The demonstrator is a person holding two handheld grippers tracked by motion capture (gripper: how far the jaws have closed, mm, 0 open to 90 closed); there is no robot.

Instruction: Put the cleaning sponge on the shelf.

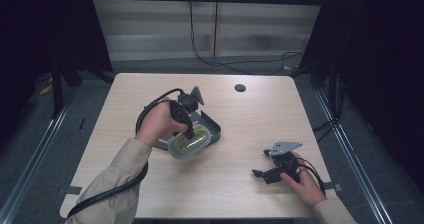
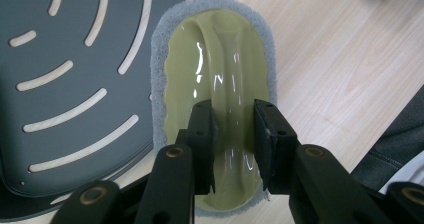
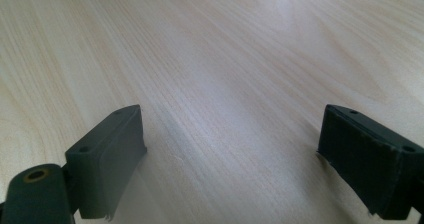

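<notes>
An oval scrubbing pad (image 1: 189,144) with a glossy yellow-green plastic back and a grey sponge rim hangs above the table. My left gripper (image 1: 190,133) is shut on the raised ridge that runs along its back. In the left gripper view the two black fingers (image 2: 202,134) pinch that ridge on the pad (image 2: 220,64) from either side. A dark grey slotted tray (image 1: 212,126) lies under and behind the pad, seen close as the tray (image 2: 65,104) at left. My right gripper (image 1: 261,173) rests at the front right of the table (image 1: 240,119), open, its jaws spread wide over bare wood.
A small round hole (image 1: 240,88) sits near the table's far edge. Black cables trail over the floor behind the table, and dark curtains flank both sides. A trouser leg (image 2: 395,134) shows at the right of the left gripper view.
</notes>
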